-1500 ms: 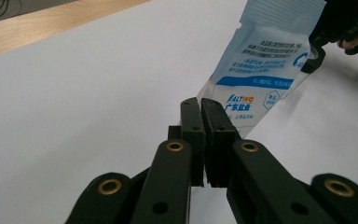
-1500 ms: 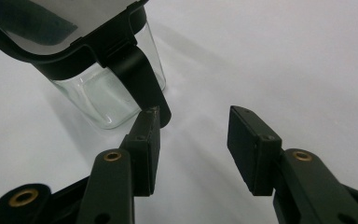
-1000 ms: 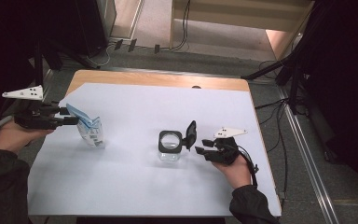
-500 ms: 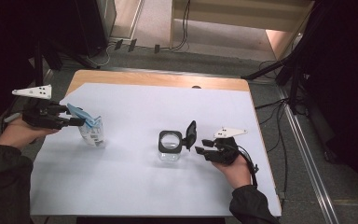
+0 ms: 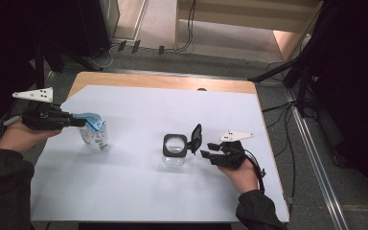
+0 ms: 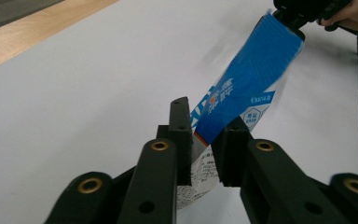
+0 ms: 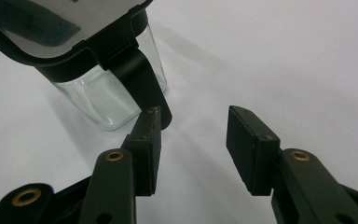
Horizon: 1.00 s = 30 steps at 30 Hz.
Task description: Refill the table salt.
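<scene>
A white sheet (image 5: 139, 191) is covering most of a wooden table (image 5: 163, 81), and a dark floor with trailing cables is lying beyond the far edge.

Nearest the person, 2 dark sleeves are coming in from the bottom of the high view, 1 at each side. The right hand is holding the right gripper (image 5: 205, 149) low over the sheet, pointing toward a clear glass jar (image 5: 174, 154) that is standing upright near the middle of the table. In the right gripper view the right gripper (image 7: 193, 135) is showing its 2 jaws standing apart with bare sheet between them; the jar (image 7: 107, 100) is sitting just beside the left jaw, and its black hinged lid (image 7: 60, 28) is standing flipped open, with the black latch strap hanging down toward that jaw's tip. Whether the strap is touching the jaw I cannot tell.

A little farther off, at the left side of the table, the left hand is holding the left gripper (image 5: 79, 122) level above the sheet. Its jaws have just been closing, and in the left gripper view the left gripper (image 6: 205, 140) is pinching the top of a blue and white pouch (image 6: 242, 88) between its pads. In the high view the pouch (image 5: 95, 134) is hanging tilted from the jaws, well apart from the jar.
</scene>
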Available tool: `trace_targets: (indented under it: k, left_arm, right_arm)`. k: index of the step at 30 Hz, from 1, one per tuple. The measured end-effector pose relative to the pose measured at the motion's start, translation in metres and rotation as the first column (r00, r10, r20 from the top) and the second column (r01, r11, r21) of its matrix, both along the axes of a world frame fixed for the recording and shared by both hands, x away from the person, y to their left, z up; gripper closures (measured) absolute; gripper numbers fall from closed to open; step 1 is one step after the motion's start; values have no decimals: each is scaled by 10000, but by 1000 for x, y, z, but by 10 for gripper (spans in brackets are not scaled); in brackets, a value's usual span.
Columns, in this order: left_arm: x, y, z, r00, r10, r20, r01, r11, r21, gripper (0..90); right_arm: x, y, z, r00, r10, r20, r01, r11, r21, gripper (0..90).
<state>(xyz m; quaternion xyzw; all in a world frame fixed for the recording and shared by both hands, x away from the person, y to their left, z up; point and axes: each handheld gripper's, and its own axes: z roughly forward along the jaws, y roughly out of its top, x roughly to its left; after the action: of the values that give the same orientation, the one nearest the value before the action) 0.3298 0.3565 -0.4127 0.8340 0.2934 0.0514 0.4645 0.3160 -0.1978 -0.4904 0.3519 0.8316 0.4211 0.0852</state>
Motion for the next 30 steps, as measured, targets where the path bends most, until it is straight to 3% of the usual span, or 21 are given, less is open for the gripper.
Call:
trace_targets:
  k: [2, 8, 12, 17, 18, 24, 30]
  left_arm:
    - [-1, 0, 0, 9999, 62, -123, -62, 10000, -26, 851]
    - [-5, -6, 3, 9996, 292, 24, -292, 9995, 83, 898]
    - [-7, -17, 11, 9964, 844, 112, -845, 9964, 111, 900]
    - [-7, -34, 17, 9953, 964, 55, -966, 9949, 285, 900]
    - [-7, -37, 19, 9948, 1011, -106, -1009, 9948, 159, 900]
    - [-8, -63, 27, 9922, 1246, -50, -1247, 9917, -303, 900]
    - [-8, -97, 27, 9959, 903, 18, -901, 9946, -517, 900]
  right_arm:
    - [0, 0, 0, 10000, 7, 1, -7, 10000, 7, 571]
    - [0, 0, 0, 10000, -37, -36, 37, 10000, 31, 572]
    - [0, 0, 0, 10000, -45, -27, 45, 10000, 38, 572]
    - [0, 0, 0, 10000, -35, -5, 35, 10000, 14, 573]
    - [0, -1, 0, 10000, -23, 26, 23, 10000, 19, 573]
    - [0, 0, 1, 10000, -28, 32, 27, 10000, 35, 574]
    - [0, 0, 1, 10000, -37, 4, 37, 10000, 35, 574]
